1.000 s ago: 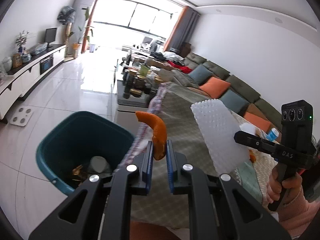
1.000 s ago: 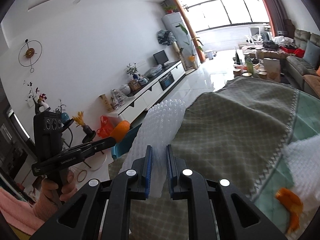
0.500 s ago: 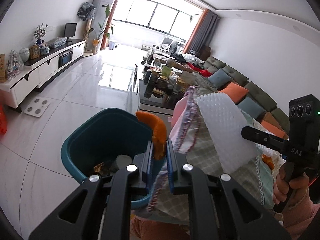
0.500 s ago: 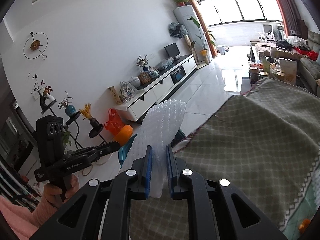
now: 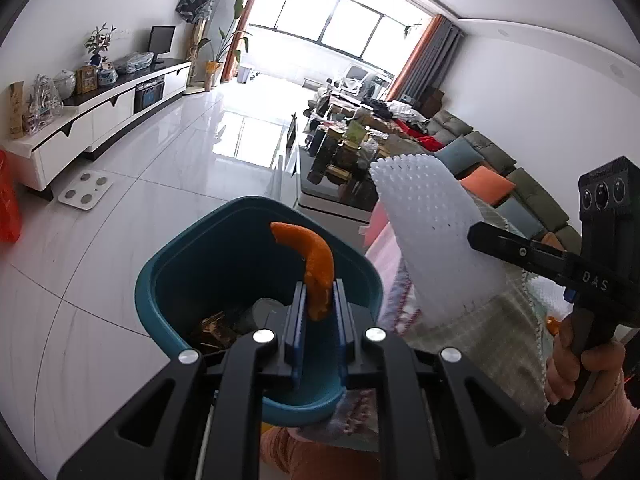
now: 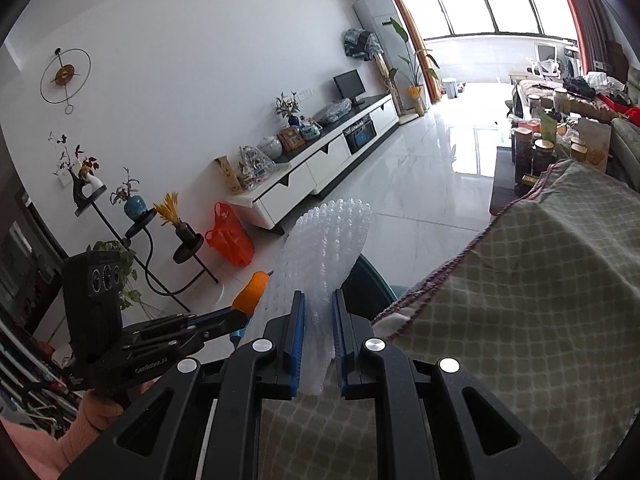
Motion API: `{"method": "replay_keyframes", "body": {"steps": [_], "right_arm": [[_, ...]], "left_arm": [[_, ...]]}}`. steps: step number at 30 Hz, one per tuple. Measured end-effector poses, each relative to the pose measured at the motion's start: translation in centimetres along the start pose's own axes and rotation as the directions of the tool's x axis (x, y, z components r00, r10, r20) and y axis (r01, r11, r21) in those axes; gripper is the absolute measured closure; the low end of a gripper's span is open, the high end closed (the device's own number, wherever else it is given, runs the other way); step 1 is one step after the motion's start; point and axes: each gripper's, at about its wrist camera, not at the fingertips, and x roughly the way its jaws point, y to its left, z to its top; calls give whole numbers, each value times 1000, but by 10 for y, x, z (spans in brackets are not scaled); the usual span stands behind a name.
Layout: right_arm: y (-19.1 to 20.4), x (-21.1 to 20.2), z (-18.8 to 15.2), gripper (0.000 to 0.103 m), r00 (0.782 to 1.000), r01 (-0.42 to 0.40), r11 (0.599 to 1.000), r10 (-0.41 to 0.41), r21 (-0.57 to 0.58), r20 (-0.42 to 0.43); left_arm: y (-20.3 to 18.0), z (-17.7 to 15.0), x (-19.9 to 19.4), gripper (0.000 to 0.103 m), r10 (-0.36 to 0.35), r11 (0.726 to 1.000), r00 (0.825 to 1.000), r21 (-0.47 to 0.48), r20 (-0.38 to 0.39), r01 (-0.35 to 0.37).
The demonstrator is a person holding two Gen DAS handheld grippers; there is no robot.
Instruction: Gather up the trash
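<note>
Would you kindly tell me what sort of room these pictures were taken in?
Most likely a home living room: a long sectional sofa with cushions, a low white TV cabinet bearing a small screen, and a cluttered coffee table.

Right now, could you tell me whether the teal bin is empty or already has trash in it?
Not empty: the teal bin already holds brownish scraps and a grey object at its bottom.

Both grippers are built of matte black linkage arms fastened with silver round-head screws, and blue ribbed pads line the fingers [image 5: 299, 320]. White lettering is printed on each handle body. A pink sleeve [image 5: 600, 432] is worn.
</note>
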Motion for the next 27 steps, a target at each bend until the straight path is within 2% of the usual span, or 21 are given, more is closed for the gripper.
{"method": "replay_keyframes", "body": {"steps": [14,18,22,27], "right_arm": [[3,53,5,88,993,37,999,-33,33,-115],[1,61,7,80,991,27,997,-18,65,-135],[-1,61,8,78,990,23,997,-12,79,-140],[-3,60,6,70,990,18,995,-5,95,-138]], "left_arm": [[6,-3,29,88,35,998,998,-50,-56,-37],[11,-3,35,88,40,997,997,-68,-62,-44],[16,-3,39,87,37,996,998,-84,-60,-42],[15,-5,37,87,35,995,998,-89,-50,-39]]}}
